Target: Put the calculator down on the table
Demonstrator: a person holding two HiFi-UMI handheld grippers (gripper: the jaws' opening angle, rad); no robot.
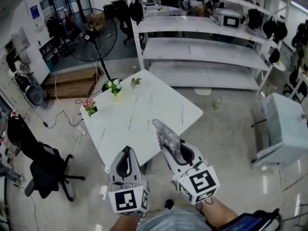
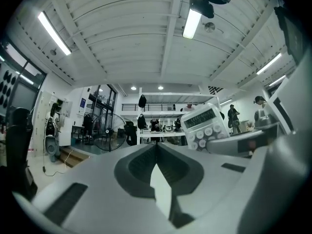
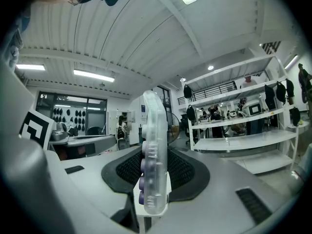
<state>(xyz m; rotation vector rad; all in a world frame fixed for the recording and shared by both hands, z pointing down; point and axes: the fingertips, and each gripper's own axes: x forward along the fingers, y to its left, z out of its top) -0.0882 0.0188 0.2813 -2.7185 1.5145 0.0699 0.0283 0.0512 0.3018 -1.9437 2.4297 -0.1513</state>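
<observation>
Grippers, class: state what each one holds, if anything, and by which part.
The right gripper holds the calculator by its keypad end, jaws on front and back, with the display end sticking out. The left gripper is shut and empty.

The white marble-patterned square table [image 1: 144,112] is mostly bare and open to reach from its near edge. Three small potted plants [image 1: 113,86] line its far-left edge, and a black office chair [image 1: 45,170] stands to its left.

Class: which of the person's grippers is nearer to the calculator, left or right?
Right. The right gripper is shut on the calculator, held edge-on between its jaws. The left gripper, shut and empty, sits alongside, apart from it.
</observation>
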